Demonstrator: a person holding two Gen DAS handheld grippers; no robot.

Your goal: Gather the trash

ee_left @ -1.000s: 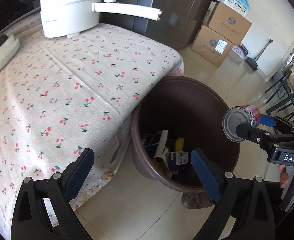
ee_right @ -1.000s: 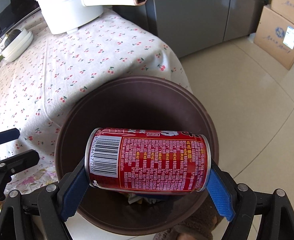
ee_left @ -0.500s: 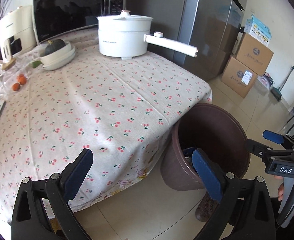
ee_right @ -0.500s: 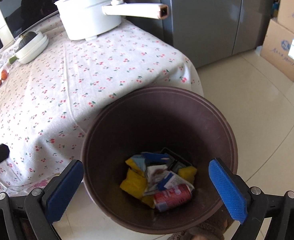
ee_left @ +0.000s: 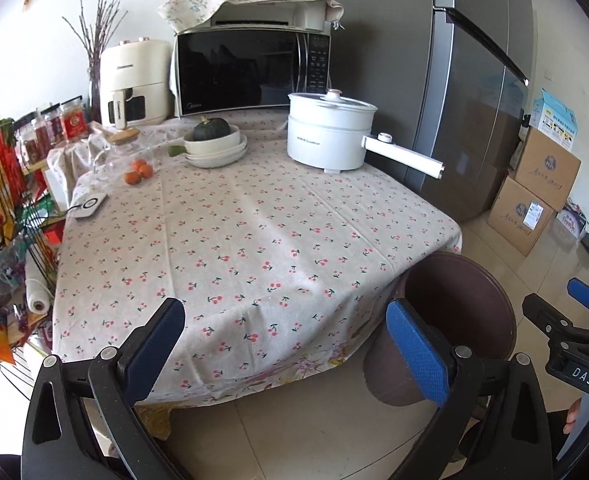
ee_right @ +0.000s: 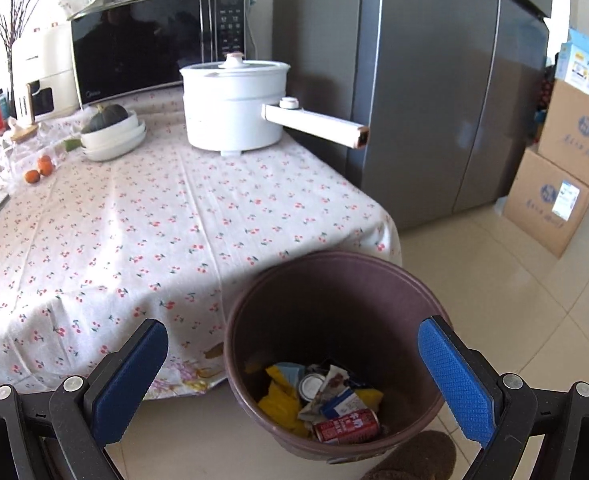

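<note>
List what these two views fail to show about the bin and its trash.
- Left wrist view: the bin contents are hidden by its near wall and the left gripper.
- Right wrist view: the red can label is too small to read.
- Right wrist view: trash under the yellow pieces is buried.

Both wrist cameras look obliquely down from nearby, sharing the cherry-print tablecloth (ee_left: 254, 240) (ee_right: 134, 220) and round brown plastic bin (ee_left: 490, 300) (ee_right: 406, 292).
</note>
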